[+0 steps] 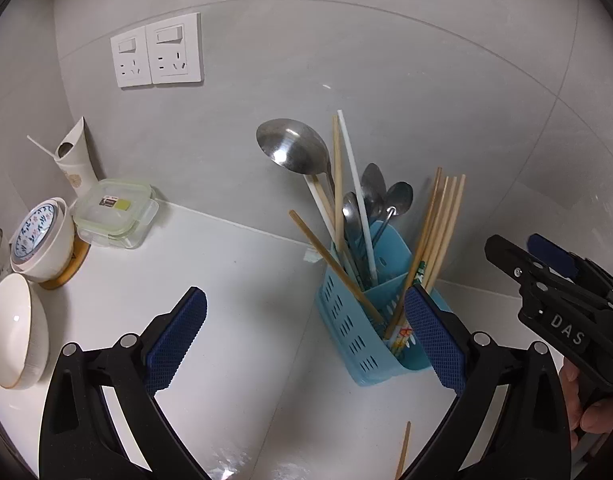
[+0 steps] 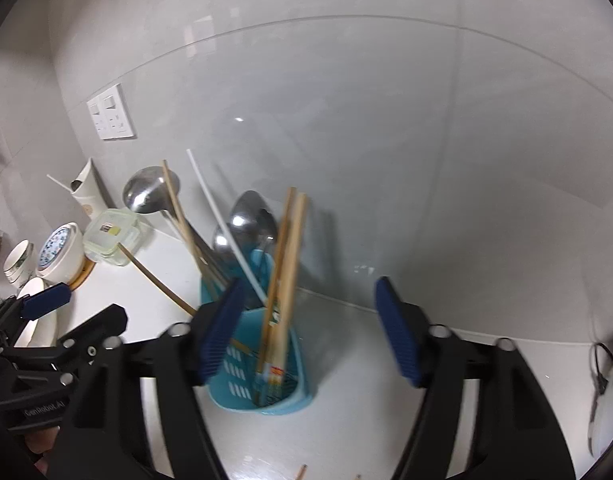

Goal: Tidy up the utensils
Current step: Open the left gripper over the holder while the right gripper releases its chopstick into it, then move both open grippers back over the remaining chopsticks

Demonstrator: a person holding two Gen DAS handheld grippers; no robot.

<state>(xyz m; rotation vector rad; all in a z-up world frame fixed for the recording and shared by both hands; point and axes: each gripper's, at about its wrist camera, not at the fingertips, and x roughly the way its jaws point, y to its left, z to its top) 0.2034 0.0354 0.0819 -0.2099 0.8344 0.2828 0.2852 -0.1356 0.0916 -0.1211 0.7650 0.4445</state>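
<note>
A blue slotted utensil holder (image 1: pixel 346 332) (image 2: pixel 274 396) stands on the white counter near the wall. It holds a steel ladle (image 1: pixel 294 146) (image 2: pixel 146 194), spoons (image 1: pixel 386 196) (image 2: pixel 246 216), a white stick and wooden chopsticks (image 1: pixel 442 220) (image 2: pixel 290 240). My left gripper (image 1: pixel 304 300) is open just in front of the holder and holds nothing. My right gripper (image 2: pixel 308 286) is open above the holder's right compartment. The chopstick bundle rises between its pads without touching them. In the left wrist view the right gripper (image 1: pixel 514 246) is at the right. A loose chopstick (image 1: pixel 404 452) (image 2: pixel 302 472) lies on the counter in front.
At the left are a white bowl (image 1: pixel 16 332), a cup with a patterned lid (image 1: pixel 42 236) on a wooden coaster, a lidded glass container (image 1: pixel 114 212) and a white paper cone (image 1: pixel 76 160). Wall sockets (image 1: pixel 158 54) sit above. A white appliance with a cable (image 2: pixel 610 396) is at the far right.
</note>
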